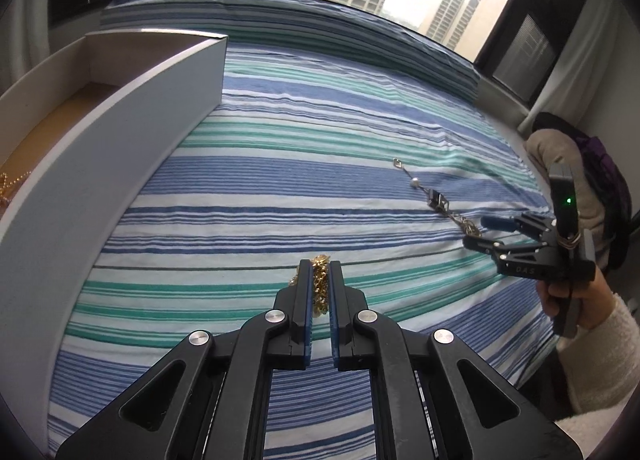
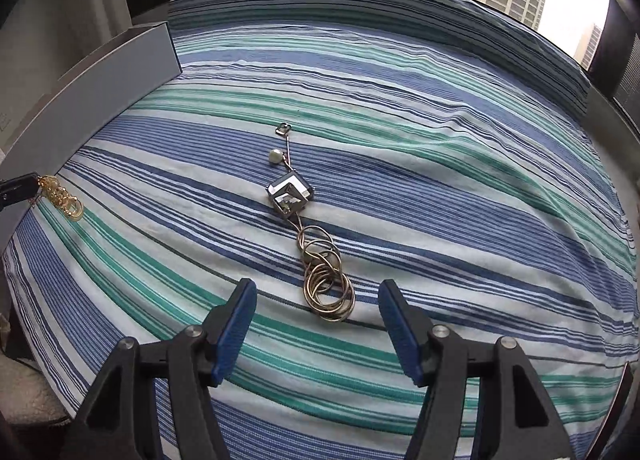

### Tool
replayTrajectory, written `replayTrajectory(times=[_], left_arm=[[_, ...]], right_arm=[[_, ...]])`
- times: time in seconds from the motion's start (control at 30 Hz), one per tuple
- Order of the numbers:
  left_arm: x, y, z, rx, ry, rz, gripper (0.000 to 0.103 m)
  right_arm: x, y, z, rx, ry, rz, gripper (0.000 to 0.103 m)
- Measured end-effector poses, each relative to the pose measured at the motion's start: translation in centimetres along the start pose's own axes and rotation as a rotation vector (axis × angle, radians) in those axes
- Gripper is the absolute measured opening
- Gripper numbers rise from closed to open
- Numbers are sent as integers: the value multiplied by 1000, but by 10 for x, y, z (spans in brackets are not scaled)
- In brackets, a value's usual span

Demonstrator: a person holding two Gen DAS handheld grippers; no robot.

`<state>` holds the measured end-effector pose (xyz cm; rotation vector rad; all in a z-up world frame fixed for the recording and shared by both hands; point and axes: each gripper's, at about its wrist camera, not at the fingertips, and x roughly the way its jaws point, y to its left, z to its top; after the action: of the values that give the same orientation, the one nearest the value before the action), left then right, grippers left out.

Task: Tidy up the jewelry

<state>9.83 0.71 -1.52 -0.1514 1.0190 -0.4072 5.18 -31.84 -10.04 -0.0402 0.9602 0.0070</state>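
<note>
The left tongs (image 1: 320, 280) are pinched on a bunched gold chain (image 1: 319, 284), which shows between the blue pads (image 1: 307, 300) and hangs just above the striped bedspread (image 1: 280, 164). From the right wrist view the same gold chain (image 2: 60, 196) dangles from the tips of the left tongs (image 2: 34, 185) at the left edge, just beside the outer wall of the box.

An open grey box (image 1: 120, 132) stands on the bed to the left of those tongs. More gold beaded jewelry (image 1: 10, 184) lies inside it, near its bottom corner.

The right tongs (image 2: 316, 312) are spread wide and hold nothing. They are poised low over the coiled-ring end of a second necklace (image 2: 304, 228). That necklace lies stretched out on the bedspread (image 2: 440, 164), with looped wire rings nearest the tongs, then a square faceted pendant, a small pearl and a clasp at the far end.

In the left wrist view the right tongs (image 1: 476, 234) sit at the near end of this necklace (image 1: 436, 200), gripped by the person's right hand (image 1: 560, 296) in a pale sleeve.
</note>
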Motion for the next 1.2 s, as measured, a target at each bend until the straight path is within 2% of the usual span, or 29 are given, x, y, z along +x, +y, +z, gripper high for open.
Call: replayTrajectory(times=[0.17, 0.2, 0.23, 0.3, 0.37, 0.57, 0.73, 1.0, 1.2], left_arm=[[2, 3, -4, -16, 16, -3, 4], [2, 4, -4, -16, 17, -5, 4], [1, 4, -4, -17, 16, -6, 4], [-4, 5, -2, -17, 11, -8, 4], [-9, 5, 0, -21, 5, -12, 4], [-30, 4, 8, -15, -29, -15, 4], [-53, 2, 14, -12, -57, -24, 4], [-97, 21, 16, -46, -87, -12, 4], [-159, 66, 32, -110, -153, 56, 4]], right_arm=[[15, -2, 5, 6, -22, 12, 64], [14, 0, 6, -6, -29, -4, 45], [13, -1, 8, -6, -22, -5, 15], [10, -5, 10, 30, -1, 6, 15], [-1, -7, 9, 51, -18, 21, 14], [-61, -19, 16, 154, -125, 118, 14], [-96, -25, 24, 195, -179, 163, 14], [-135, -5, 39, 178, -257, 226, 14], [-160, 32, 80, 101, -313, 311, 14]])
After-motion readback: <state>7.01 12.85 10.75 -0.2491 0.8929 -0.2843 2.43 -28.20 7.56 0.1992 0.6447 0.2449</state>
